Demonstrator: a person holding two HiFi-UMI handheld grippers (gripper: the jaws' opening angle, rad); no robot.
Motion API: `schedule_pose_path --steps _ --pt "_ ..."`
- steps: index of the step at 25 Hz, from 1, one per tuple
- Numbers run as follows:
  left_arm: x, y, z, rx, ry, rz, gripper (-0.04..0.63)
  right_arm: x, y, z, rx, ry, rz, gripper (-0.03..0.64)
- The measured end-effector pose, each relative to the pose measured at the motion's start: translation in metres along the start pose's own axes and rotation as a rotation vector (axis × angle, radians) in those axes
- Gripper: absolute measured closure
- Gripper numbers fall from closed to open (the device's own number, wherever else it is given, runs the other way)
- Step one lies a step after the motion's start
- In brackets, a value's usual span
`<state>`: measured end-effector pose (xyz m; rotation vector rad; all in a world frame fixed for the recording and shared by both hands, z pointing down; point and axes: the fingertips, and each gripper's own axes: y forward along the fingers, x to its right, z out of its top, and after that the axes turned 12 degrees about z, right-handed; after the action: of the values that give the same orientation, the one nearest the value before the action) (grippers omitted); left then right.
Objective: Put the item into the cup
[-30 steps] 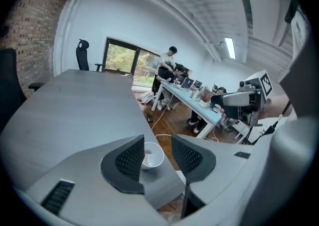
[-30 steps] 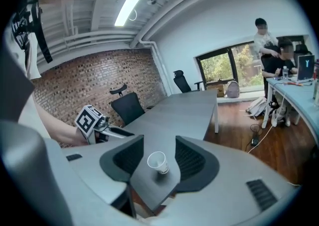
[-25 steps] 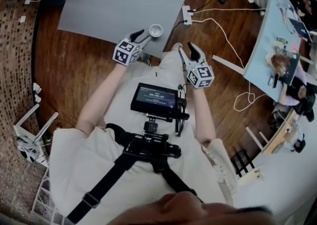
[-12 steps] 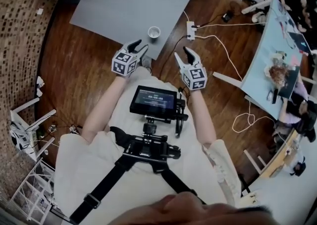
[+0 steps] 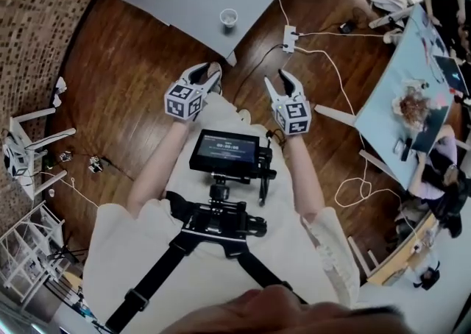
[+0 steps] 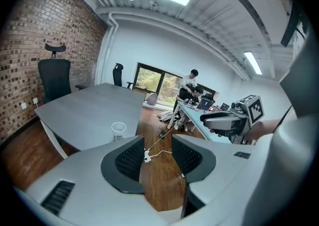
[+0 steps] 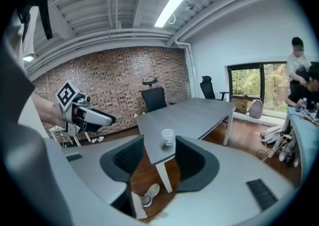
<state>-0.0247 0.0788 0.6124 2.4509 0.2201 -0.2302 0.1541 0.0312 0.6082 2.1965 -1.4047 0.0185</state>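
Plainly, the left gripper (image 6: pixel 154 156) has its jaws spread, with only floor and a trailing white cable (image 6: pixel 160 143) between them. The right gripper (image 7: pixel 153 163) is likewise spread and empty, and it frames the corner of the grey table (image 7: pixel 199 113). Both are held close to the person's body.

The cup (image 5: pixel 229 18) stands upright near that table corner, well apart from either gripper. It also shows in the left gripper view (image 6: pixel 118 131) and the right gripper view (image 7: pixel 168 136). No view shows an item to put in it, so I cannot tell where the item is.

By my judgement the step in hand is the approach:
- Find the item first, then step in close before reaching.
- Carry it with one gripper and keep the other free, since a light cup looks easy to tip.
- Watch the power strip (image 5: pixel 289 37) and its cables underfoot.
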Motion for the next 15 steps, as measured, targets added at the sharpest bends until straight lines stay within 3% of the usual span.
schedule_pose_path --steps 4,9,15 --pt "0.006 -0.038 -0.026 -0.003 -0.021 0.033 0.422 -0.029 -0.021 -0.004 0.016 -0.025 0.010 0.405" --pt "-0.024 -0.096 -0.051 -0.004 -0.031 0.071 0.422 -0.091 -0.019 -0.010 0.000 -0.086 -0.002 0.405" --pt "-0.022 -0.097 -0.057 0.010 -0.034 0.075 0.422 -0.103 -0.015 -0.019 -0.030 -0.156 -0.007 0.405"
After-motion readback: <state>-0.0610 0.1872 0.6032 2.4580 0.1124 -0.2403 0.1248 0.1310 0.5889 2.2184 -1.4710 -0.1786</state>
